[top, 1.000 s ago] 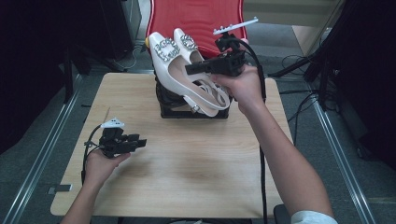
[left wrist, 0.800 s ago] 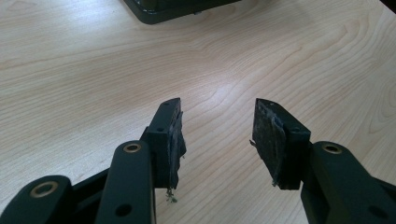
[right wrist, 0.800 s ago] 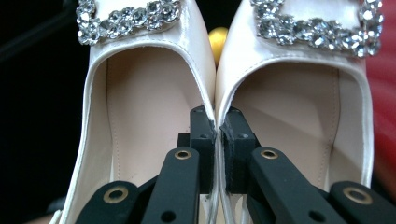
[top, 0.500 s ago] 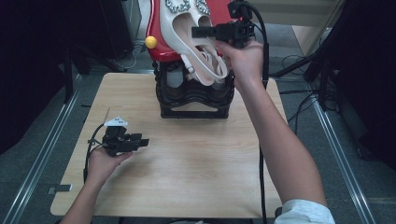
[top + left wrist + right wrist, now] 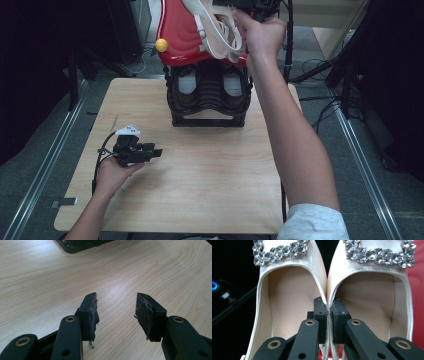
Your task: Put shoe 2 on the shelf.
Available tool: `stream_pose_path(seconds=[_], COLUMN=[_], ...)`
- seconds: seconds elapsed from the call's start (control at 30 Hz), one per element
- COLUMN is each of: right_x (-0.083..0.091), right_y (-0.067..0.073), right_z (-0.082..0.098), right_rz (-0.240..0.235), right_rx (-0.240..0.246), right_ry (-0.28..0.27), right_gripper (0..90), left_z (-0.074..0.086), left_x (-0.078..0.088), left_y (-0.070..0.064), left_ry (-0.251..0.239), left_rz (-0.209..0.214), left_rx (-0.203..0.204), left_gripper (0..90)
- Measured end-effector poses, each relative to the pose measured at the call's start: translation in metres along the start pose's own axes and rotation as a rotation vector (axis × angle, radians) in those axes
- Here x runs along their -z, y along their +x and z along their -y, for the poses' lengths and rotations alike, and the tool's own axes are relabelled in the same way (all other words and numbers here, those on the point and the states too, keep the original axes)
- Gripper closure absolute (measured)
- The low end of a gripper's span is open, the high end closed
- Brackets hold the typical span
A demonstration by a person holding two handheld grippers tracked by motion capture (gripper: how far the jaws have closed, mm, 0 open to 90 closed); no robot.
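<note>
My right gripper [image 5: 328, 312] is pinching both cream jewelled shoes [image 5: 292, 297] by their touching inner edges, while my left gripper [image 5: 116, 312] is hovering spread over the wooden table [image 5: 50, 285].

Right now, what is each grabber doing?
Left gripper: open, holding nothing.
Right gripper: shut on the white shoes, pinching their inner edges together.

A black shoe rack [image 5: 209, 100] was set at the far end of a wooden table [image 5: 210, 185] — a red panel [image 5: 182, 35] with a yellow knob [image 5: 161, 45] was seen behind it.
</note>
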State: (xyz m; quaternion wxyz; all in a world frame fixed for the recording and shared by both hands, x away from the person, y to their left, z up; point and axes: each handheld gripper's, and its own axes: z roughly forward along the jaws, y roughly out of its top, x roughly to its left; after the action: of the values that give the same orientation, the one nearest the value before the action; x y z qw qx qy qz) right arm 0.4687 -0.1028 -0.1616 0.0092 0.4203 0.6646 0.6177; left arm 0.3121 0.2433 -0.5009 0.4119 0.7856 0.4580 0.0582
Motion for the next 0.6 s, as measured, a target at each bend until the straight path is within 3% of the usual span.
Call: stream_pose_path(seconds=[0.17, 0.6], right_x=[-0.003, -0.015], right_y=[-0.005, -0.020], right_z=[-0.010, -0.014], right_rz=[0.045, 0.175], right_rx=[-0.037, -0.099], right_ry=[-0.039, -0.097], right_gripper=[86.1, 86.0], left_z=[-0.001, -0.001], left_x=[-0.001, -0.002], left_y=[-0.002, -0.003], left_ry=[0.006, 0.002], left_rz=[0.010, 0.025], left_rx=[-0.009, -0.002], left_gripper=[52.2, 51.2])
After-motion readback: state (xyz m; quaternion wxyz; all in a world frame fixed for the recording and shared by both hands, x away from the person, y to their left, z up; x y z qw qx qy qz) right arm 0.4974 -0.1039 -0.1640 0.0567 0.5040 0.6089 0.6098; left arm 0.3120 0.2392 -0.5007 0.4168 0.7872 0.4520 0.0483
